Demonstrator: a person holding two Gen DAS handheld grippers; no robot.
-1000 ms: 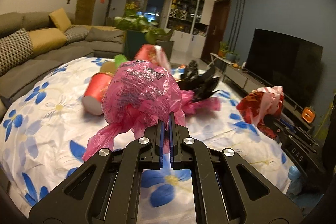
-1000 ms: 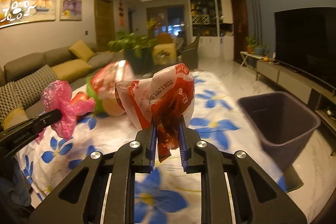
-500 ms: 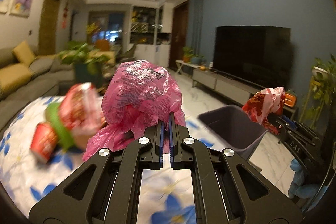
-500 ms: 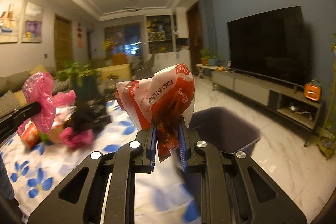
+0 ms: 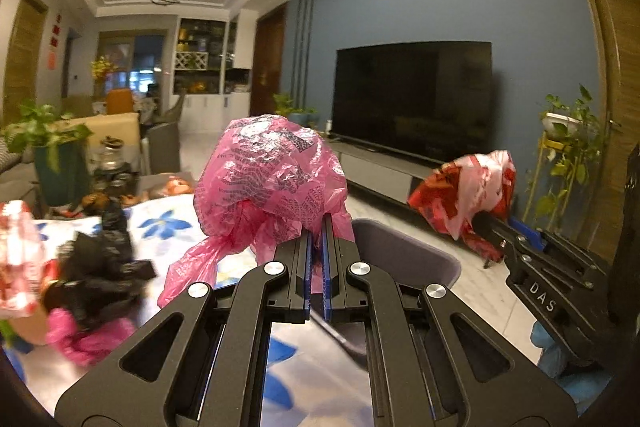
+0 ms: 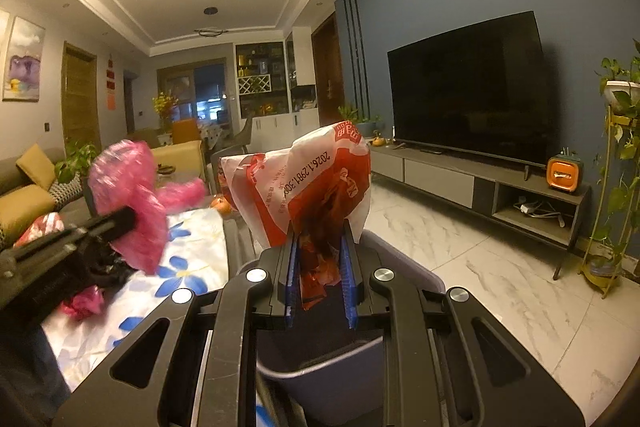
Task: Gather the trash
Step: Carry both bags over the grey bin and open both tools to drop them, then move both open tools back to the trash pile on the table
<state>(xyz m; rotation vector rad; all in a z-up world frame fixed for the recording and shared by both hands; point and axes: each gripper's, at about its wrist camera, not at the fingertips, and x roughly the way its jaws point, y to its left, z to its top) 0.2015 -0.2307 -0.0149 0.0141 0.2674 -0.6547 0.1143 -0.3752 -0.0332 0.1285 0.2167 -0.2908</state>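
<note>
Both bags have swung away from the flowery white cloth and now hang over the dark grey plastic bin, which was farther off a moment ago. The left gripper is pinched tight on the crinkly pink plastic bag. The right gripper, jaws a little apart, clamps the red and white plastic bag right above the bin.
</note>
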